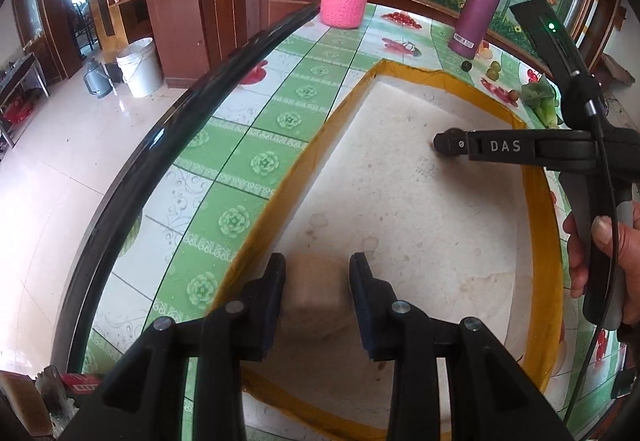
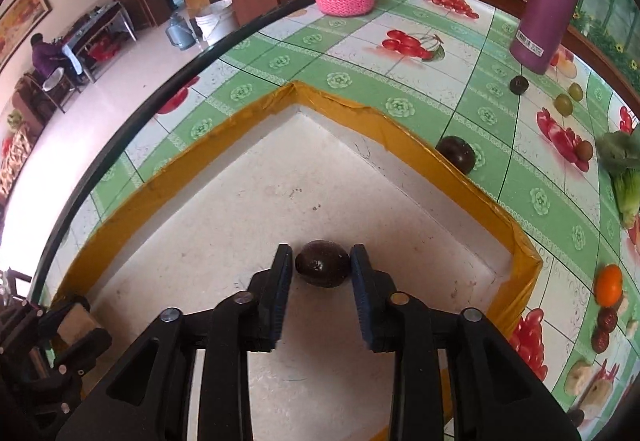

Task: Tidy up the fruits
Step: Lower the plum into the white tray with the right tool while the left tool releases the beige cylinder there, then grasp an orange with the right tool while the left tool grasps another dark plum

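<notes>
Both views are bright with soft daylight. The pale floor (image 1: 48, 201) at the left glares almost to white, strongest in the right wrist view. Shadows on the desk (image 1: 280, 89) are faint. Fisheye bending curves the desk's dark edge, and black vignette fills the corners. The brown block (image 1: 314, 293) nearest the left lens is blurred.
</notes>
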The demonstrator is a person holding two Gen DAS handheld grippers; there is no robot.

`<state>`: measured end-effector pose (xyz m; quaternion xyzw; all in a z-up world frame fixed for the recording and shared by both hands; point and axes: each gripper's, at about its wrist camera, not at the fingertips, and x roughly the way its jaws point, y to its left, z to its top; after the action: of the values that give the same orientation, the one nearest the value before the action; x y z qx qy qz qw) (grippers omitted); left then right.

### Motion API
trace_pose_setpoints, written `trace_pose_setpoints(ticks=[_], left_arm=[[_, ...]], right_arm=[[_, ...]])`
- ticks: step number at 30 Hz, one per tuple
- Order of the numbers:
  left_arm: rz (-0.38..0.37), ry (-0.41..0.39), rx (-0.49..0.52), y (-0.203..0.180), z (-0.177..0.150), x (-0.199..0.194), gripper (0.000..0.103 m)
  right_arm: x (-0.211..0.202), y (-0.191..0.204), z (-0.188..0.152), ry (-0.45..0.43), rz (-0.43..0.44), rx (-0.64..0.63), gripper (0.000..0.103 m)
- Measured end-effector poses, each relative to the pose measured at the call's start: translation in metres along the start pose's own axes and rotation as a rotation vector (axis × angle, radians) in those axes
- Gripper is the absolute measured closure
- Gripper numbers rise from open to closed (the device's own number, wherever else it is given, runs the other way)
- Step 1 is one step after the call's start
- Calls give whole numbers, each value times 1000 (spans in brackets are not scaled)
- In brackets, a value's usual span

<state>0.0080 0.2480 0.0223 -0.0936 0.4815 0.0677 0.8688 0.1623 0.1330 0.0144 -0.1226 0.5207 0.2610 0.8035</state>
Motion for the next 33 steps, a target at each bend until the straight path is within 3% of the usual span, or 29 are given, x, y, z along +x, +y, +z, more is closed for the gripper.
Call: trace_pose_setpoints(ticks=[10,16,20,26,29,33], left_arm=[[57,-63,54,-6,-14,-31,38],[40,-92,32,-12,-19,-51,33],[19,-94,44,-29,-21,-58,31],[-54,-97,111,-78,-25,-67,28],[-88,-92,167,-108,-27,-71,24],[-147,-80,243,-146,-34,-74,23]], right_arm=[[-41,2,-30,-56,48,8,67],[-91,2,-74,-132,88,42,66],[-121,-13,-114,-170,83,89,60],[-143,-49,-185,-153,1,177,60],[-155,-79,-213,-166,-34,270,60],[-182,-140,-241,-224,-154,453,59]])
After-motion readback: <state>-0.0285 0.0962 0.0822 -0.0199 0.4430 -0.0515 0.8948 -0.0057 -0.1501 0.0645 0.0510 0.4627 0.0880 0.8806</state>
